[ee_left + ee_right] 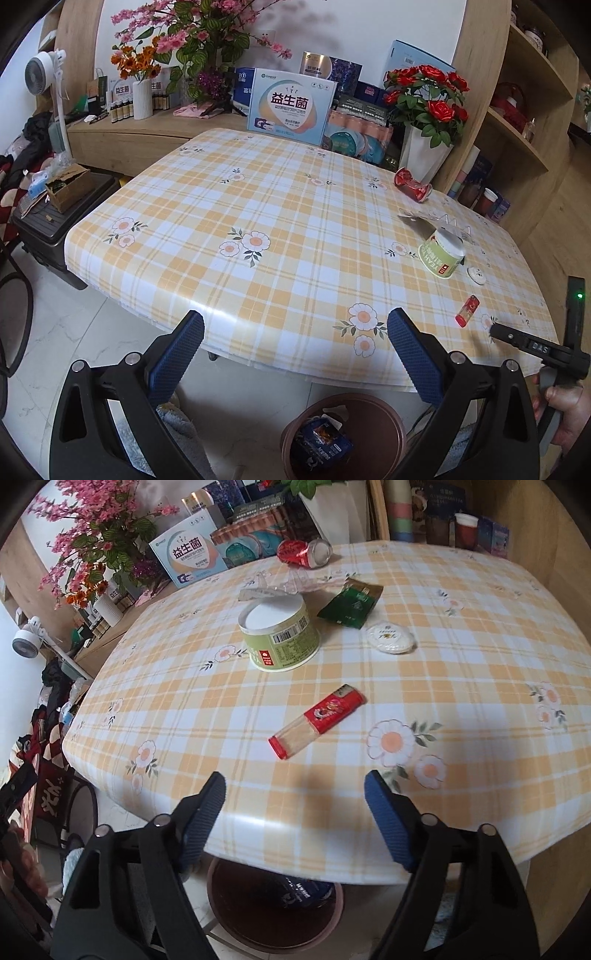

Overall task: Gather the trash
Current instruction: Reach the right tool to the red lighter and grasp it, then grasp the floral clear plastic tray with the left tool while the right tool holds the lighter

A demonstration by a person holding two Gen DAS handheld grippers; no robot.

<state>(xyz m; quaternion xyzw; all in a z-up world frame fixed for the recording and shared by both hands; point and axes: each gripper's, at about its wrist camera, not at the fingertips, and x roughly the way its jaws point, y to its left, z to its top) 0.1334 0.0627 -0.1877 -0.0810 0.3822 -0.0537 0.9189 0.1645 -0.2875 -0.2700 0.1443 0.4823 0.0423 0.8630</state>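
Trash lies on the plaid tablecloth: a red lighter, an upturned green paper cup, a green wrapper, a round white packet, a crushed red can and clear plastic packaging. My right gripper hovers open over the table's near edge, just short of the lighter, nothing between its fingers. My left gripper is open and empty at the table's front edge. From the left wrist, the lighter, cup and can sit far right. A brown bin holding a blue packet stands on the floor below.
Boxes, flower vases and bottles crowd the back of the table and the wooden shelf. A dark case with a cardboard box and a white fan stand at left. A hand grips the right tool.
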